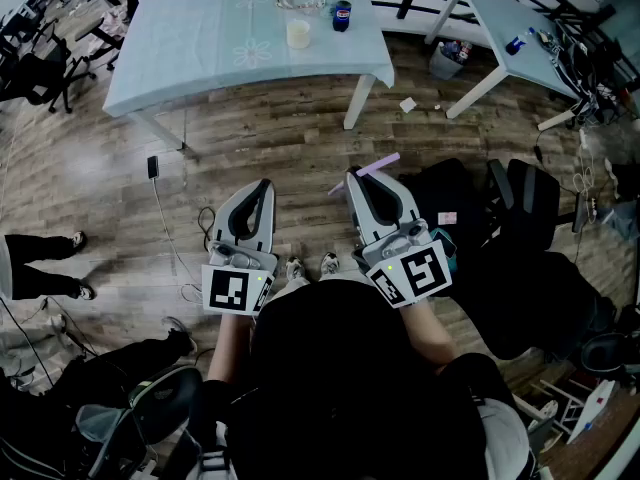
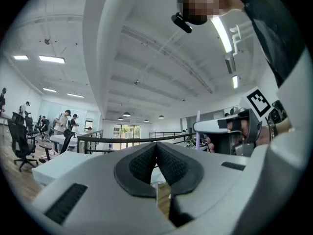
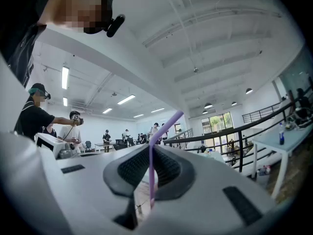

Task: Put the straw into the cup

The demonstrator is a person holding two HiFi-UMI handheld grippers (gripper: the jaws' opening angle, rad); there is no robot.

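1. Your right gripper (image 1: 355, 176) has its jaws closed on the purple straw (image 1: 378, 165). In the right gripper view the straw (image 3: 151, 170) runs upright between the dark pads. Its bent top leans off to the right above the jaw tips, and its lower end hangs just below them.
2. Your left gripper (image 1: 262, 186) is closed too, but on nothing. In the left gripper view the pads meet at the tip (image 2: 156, 146), and only floor shows through the gap beneath them.
3. You are holding both grippers level in front of you, side by side, over bare wooden floor.
4. The cup (image 1: 298, 33), a pale one, stands on the table (image 1: 200, 48) with the light blue cloth. It is well apart from you and just beside a dark-capped soda bottle (image 1: 342, 8). Neither gripper is anywhere near it.
5. As I read it, the pick-up is done and the straw is secure in your right gripper. The main part remains: walk up to the table, bring the straw over the cup's mouth, lower its free end inside and let go.
6. The straw sits crosswise to the jaws. You will likely need to tip the gripper so the lower end points down into the cup.
7. The cup looks light, and your left gripper is free to steady it if needed.
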